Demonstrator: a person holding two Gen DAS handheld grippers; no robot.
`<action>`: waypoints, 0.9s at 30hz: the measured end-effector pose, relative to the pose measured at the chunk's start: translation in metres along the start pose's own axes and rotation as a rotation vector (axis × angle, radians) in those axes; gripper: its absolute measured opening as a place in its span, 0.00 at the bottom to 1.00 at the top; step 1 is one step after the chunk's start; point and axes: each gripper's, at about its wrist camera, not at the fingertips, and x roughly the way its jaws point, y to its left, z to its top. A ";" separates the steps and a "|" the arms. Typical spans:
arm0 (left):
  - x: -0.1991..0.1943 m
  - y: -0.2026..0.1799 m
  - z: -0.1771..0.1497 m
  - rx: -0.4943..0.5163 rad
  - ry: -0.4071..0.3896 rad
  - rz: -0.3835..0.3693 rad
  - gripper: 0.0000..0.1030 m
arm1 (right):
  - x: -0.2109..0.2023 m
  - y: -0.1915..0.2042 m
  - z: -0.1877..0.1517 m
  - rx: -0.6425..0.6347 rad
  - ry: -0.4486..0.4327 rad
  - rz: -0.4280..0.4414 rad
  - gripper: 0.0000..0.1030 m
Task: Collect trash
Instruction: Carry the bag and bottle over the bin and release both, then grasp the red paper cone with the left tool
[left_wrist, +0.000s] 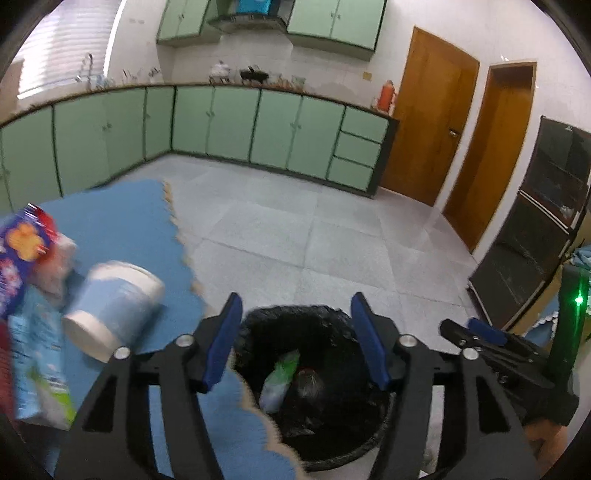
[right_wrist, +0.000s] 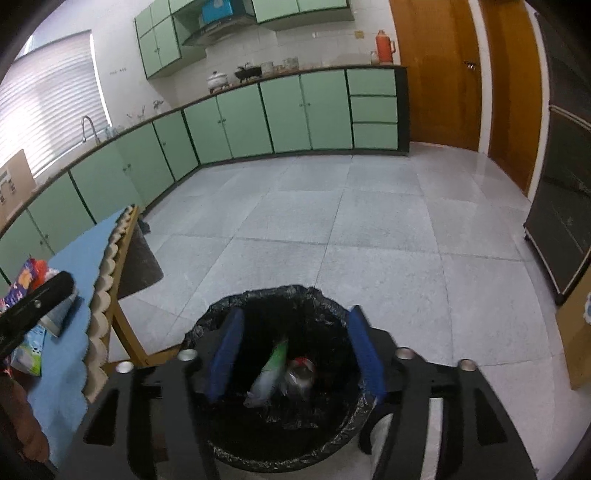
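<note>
A black-lined trash bin (left_wrist: 255, 317) (right_wrist: 207, 314) stands on the floor beside the table. Inside it lie a green-and-white wrapper (left_wrist: 280, 380) (right_wrist: 269, 376) and a crumpled clear bottle with a red cap (left_wrist: 308, 382) (right_wrist: 301, 373). My left gripper (left_wrist: 295, 306) hangs open over the bin with nothing between its blue pads. My right gripper (right_wrist: 295, 317) is also open and empty above the bin; it shows at the right of the left wrist view (left_wrist: 465, 328). On the blue-clothed table (left_wrist: 122, 218) lie a tipped paper cup (left_wrist: 110, 306), a colourful packet (left_wrist: 22, 251) and a carton (left_wrist: 40, 369).
Green base cabinets (right_wrist: 288, 110) run along the far walls under a counter. Two wooden doors (left_wrist: 428, 125) stand at the back right and a black shelf unit (left_wrist: 535, 229) at the right. Grey floor tiles (right_wrist: 369, 229) stretch beyond the bin.
</note>
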 end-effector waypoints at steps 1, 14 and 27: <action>-0.009 0.002 0.001 0.002 -0.017 0.016 0.66 | -0.004 0.004 0.002 -0.003 -0.014 0.000 0.70; -0.140 0.077 -0.018 0.080 -0.191 0.478 0.82 | -0.054 0.121 -0.014 -0.187 -0.162 0.172 0.89; -0.125 0.138 -0.018 -0.055 -0.069 0.442 0.86 | -0.063 0.188 -0.032 -0.273 -0.167 0.241 0.89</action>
